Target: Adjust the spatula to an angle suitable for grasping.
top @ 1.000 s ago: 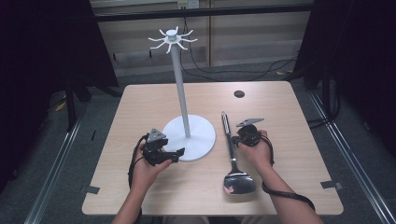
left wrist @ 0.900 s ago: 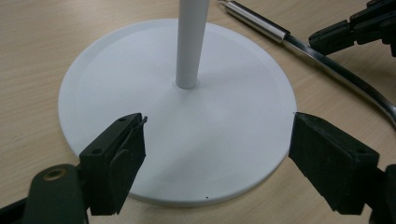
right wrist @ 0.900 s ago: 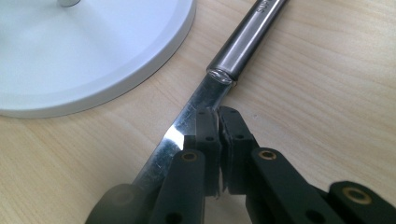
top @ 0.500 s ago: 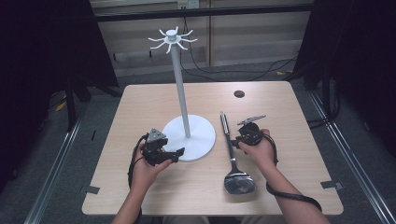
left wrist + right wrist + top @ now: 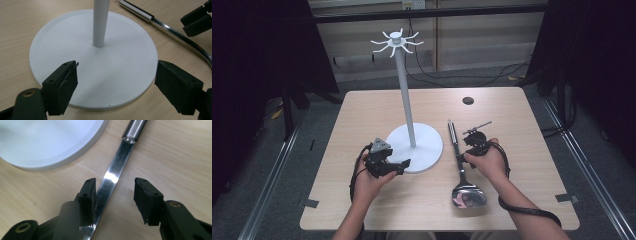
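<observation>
Steel ladle [image 5: 464, 180] flat on the wooden table [image 5: 522, 125], beside the white stand [image 5: 412, 145], between parted jaws.

The ladle lies with its bowl toward the person and its handle pointing away, just right of the stand's round base. The right gripper [image 5: 115, 195] straddles the flat shank with its jaws apart (one pad [image 5: 90, 192] sits against the metal, the other stands clear), so nothing is clamped. The left gripper [image 5: 116, 82] is spread wide over the near edge of the base, holding nothing. A small dark disc [image 5: 468, 100] sits near the table's far edge.
</observation>
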Demonstrator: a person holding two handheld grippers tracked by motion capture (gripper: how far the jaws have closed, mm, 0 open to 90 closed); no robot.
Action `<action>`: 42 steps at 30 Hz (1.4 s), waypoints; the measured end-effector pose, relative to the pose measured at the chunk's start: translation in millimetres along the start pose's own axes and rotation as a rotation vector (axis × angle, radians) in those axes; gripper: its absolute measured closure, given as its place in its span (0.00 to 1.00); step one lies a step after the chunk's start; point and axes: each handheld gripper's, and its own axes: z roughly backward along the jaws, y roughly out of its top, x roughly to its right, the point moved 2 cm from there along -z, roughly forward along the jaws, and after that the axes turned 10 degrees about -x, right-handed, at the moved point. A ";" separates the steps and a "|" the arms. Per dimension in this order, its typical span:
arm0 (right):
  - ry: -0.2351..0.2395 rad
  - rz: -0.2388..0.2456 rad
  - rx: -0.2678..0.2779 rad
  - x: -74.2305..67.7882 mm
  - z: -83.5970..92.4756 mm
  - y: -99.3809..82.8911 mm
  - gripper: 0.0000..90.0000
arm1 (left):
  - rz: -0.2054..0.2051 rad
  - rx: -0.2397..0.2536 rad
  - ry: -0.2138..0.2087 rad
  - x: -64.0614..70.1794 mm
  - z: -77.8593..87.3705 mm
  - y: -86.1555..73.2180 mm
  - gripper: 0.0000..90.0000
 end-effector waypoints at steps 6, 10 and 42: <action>-0.006 -0.003 -0.017 -5.0 -4.9 1.1 0.57 | -0.003 0.001 0.002 -0.3 0.8 0.0 0.20; -0.006 0.005 -0.024 -9.3 -10.7 2.2 0.57 | -0.006 -0.002 0.004 -1.0 1.5 0.0 0.20; -0.047 -0.031 -0.010 11.2 -16.6 -1.3 0.84 | -0.005 -0.011 0.008 -2.3 0.6 -2.5 0.20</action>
